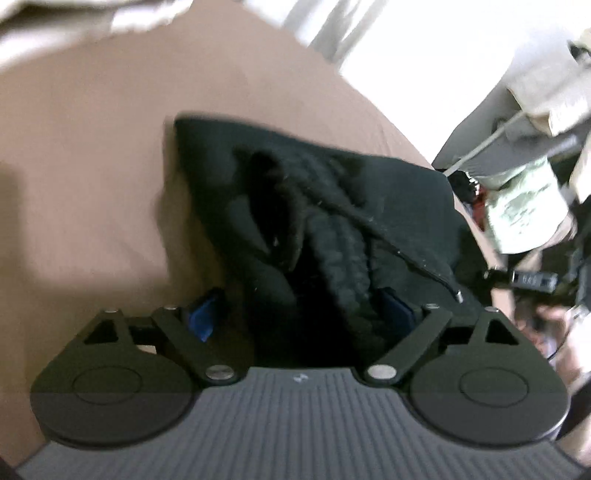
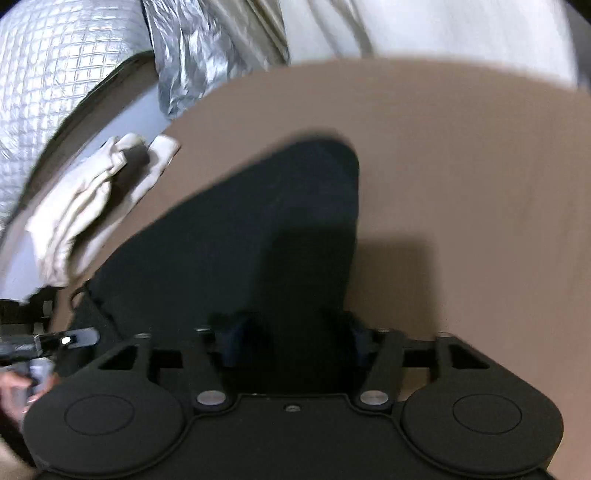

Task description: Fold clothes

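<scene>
A black garment [image 1: 321, 206] with a ribbed band and a zipper lies bunched on a brown table [image 1: 92, 166]. My left gripper [image 1: 299, 314] has its blue-padded fingers [image 1: 201, 317] wide apart, with bunched black fabric filling the gap between them. In the right wrist view the same black garment [image 2: 258, 240] lies flat on the brown table [image 2: 461, 184]. My right gripper [image 2: 295, 339] also has its blue pads [image 2: 236, 332] apart with dark fabric between them. Whether either gripper pinches the cloth is not clear.
A cream cloth [image 2: 92, 206] lies at the table's left edge, beside silver quilted foil [image 2: 55, 74]. White curtains [image 1: 332, 26] hang behind the table. Clutter and a pale green bag [image 1: 524, 210] sit to the right of the table. The other gripper's tip [image 2: 66, 341] shows at far left.
</scene>
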